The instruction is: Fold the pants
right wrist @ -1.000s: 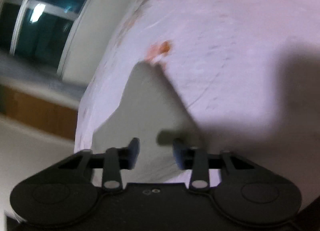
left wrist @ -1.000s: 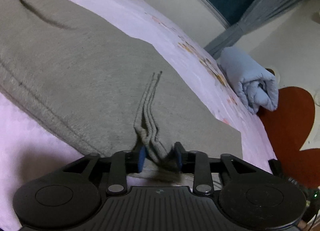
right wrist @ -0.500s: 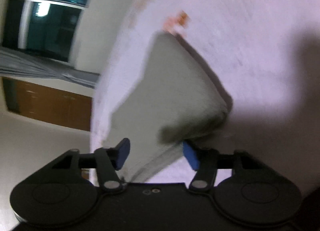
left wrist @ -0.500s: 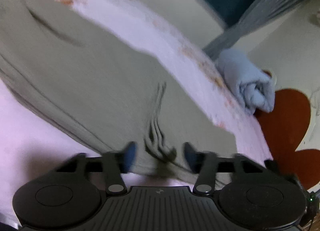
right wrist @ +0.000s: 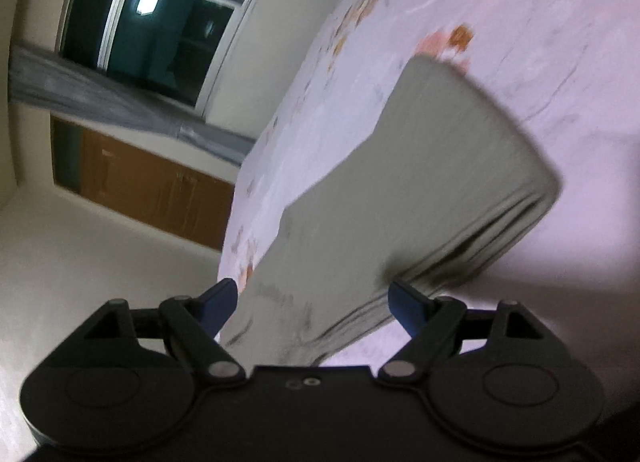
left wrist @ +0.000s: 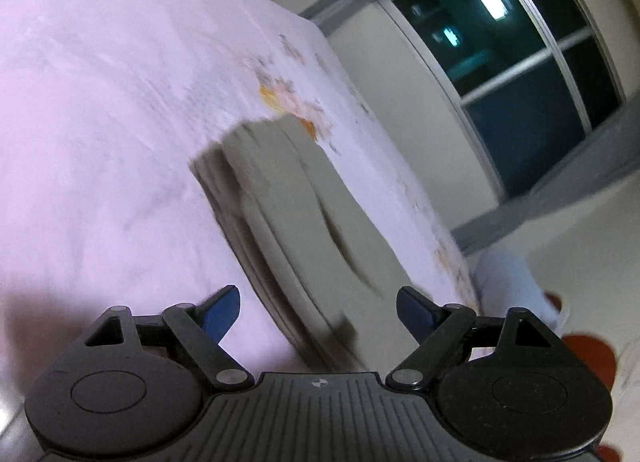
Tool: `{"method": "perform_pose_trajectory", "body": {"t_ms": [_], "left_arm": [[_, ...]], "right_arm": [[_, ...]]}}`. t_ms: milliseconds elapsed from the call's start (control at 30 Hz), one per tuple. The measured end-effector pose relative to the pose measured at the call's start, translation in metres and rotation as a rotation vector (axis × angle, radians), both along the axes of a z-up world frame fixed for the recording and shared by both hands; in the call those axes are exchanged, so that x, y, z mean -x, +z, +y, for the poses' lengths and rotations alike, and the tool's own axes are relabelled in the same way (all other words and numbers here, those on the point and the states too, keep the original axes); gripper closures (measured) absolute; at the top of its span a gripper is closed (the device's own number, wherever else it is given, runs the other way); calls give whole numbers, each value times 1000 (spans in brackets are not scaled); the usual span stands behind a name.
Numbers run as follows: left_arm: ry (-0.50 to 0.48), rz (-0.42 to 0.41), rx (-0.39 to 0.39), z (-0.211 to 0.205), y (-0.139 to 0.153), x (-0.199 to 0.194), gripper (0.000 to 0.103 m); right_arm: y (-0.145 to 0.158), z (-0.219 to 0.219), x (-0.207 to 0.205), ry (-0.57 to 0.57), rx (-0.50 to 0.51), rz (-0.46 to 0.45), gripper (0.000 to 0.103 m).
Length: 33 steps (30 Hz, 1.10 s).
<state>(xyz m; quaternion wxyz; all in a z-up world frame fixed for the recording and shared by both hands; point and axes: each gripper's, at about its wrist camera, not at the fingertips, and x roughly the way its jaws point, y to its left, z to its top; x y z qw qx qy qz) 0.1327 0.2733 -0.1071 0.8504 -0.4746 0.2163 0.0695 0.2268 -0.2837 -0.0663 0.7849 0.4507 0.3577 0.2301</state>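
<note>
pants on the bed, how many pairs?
1: the grey folded pants lie on the pink sheet near the bed's edge, also seen from the right wrist. Others may be off-frame.

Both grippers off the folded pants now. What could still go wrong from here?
1. The folded pants show loose stacked layers at the near edge; they may spring open or slide.
2. That edge lies between the right gripper's opening fingers, so pulling back could snag it.
3. The pants lie near the bed edge; a nudge from the left gripper might shift them off.
</note>
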Motion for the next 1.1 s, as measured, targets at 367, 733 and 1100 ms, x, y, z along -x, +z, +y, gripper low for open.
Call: {"method": "perform_pose_trajectory", "body": {"t_ms": [367, 733, 1100], "left_arm": [[37, -137, 144, 56, -40, -36, 19], [18, 103, -96, 42, -17, -91, 67], [-59, 5, -151, 44, 31, -93, 70]], "right_arm": [[18, 74, -24, 105, 45, -13, 26], [13, 86, -15, 88, 117, 11, 27], [33, 179, -6, 169, 826, -233, 33]]}}
